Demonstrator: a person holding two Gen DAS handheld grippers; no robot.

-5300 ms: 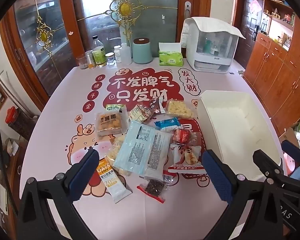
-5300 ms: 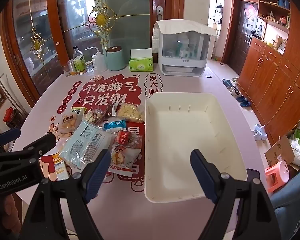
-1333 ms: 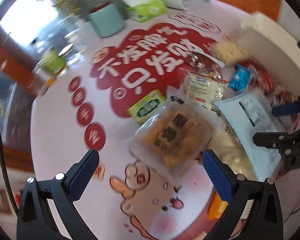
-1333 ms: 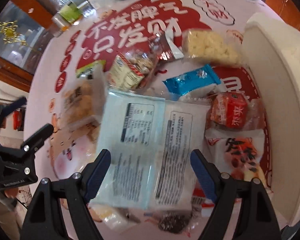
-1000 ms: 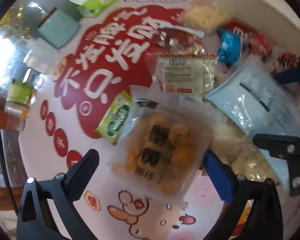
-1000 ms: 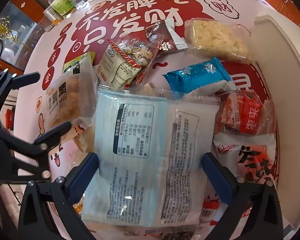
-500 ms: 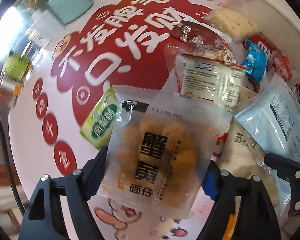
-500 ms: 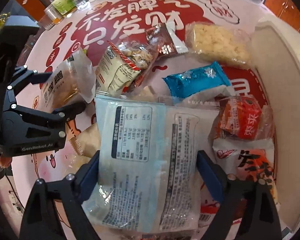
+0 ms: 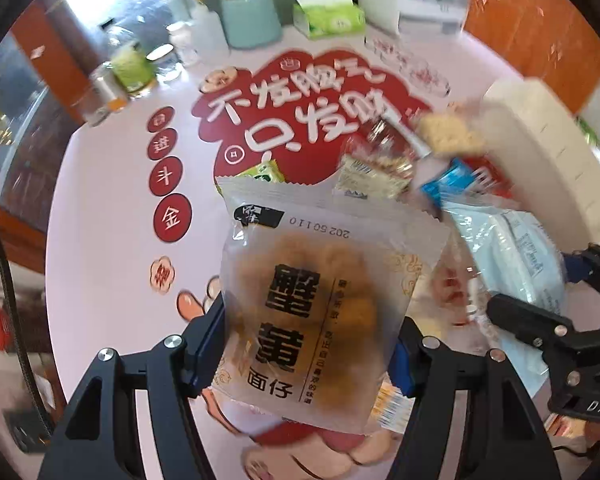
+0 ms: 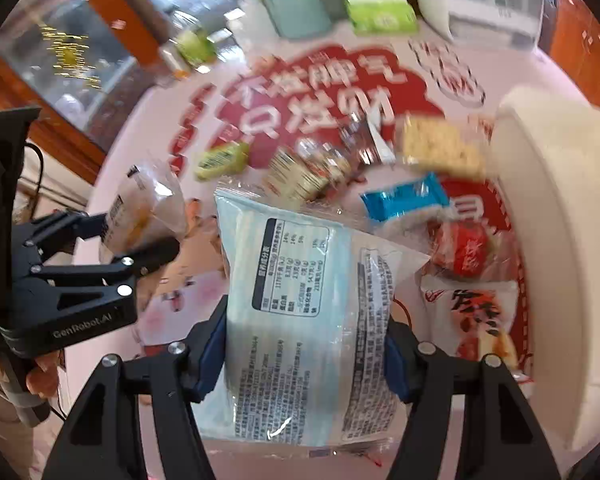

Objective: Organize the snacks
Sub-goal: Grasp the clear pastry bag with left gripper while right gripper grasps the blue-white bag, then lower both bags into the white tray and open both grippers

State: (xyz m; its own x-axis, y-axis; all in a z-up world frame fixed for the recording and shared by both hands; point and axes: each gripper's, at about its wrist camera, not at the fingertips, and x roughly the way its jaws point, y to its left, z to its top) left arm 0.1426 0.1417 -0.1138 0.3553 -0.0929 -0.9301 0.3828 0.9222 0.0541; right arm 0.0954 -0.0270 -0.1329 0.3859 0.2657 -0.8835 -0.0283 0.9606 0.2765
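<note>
My left gripper (image 9: 306, 356) is shut on a clear packet of golden-brown snacks (image 9: 324, 304) and holds it above the table; the same packet shows in the right wrist view (image 10: 140, 212) in the left gripper (image 10: 140, 236). My right gripper (image 10: 304, 356) is shut on a large pale blue packet with a nutrition label (image 10: 300, 312), lifted off the pile. That blue packet also shows in the left wrist view (image 9: 516, 256). The white bin (image 10: 560, 208) stands at the right.
Loose snacks lie on the pink table mat: a green packet (image 10: 220, 160), a blue packet (image 10: 404, 196), a red packet (image 10: 468, 252), a yellow crumbly packet (image 10: 440, 148). A teal canister (image 9: 252, 20), tissue box (image 9: 328, 16) and bottles stand at the far edge.
Both grippers have closed on their packets and lifted them off the table. The view has tilted up towards the far edge of the table.
</note>
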